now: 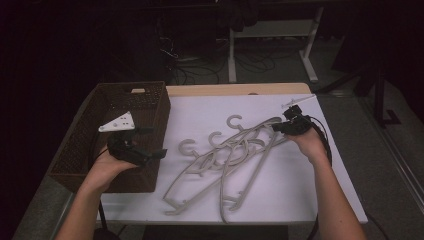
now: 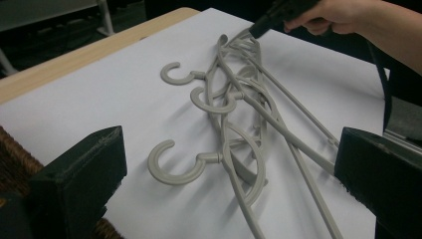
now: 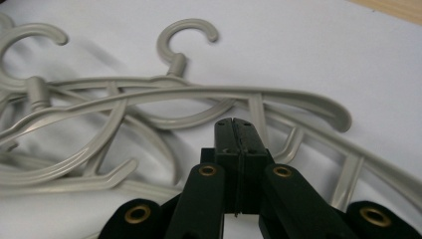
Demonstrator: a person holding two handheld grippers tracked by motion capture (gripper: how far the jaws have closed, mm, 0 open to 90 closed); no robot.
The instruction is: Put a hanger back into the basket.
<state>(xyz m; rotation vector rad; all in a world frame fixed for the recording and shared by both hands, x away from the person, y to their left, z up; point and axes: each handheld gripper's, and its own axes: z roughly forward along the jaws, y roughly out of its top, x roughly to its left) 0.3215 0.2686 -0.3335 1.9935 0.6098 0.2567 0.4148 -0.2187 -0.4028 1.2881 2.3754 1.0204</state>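
Observation:
Several grey plastic hangers (image 1: 225,155) lie tangled on the white-covered table (image 1: 310,190), hooks toward the far side. My right gripper (image 1: 292,125) is at the right end of the pile with its jaws pressed together. In the right gripper view the right gripper (image 3: 234,124) has nothing between its jaws, and its tip sits just below a hanger arm (image 3: 278,97). My left gripper (image 1: 152,142) hovers open over the right wall of the brown woven basket (image 1: 150,100). In the left gripper view its wide-apart jaws frame the hangers (image 2: 234,109), and the right gripper (image 2: 268,20) is beyond them.
The basket stands at the table's left side, and a corner of it (image 2: 15,154) lies under my left jaw. A thin pale object (image 1: 297,101) lies near the far right corner. A bare wooden strip (image 1: 235,89) runs along the far edge. Desk legs and cables lie beyond.

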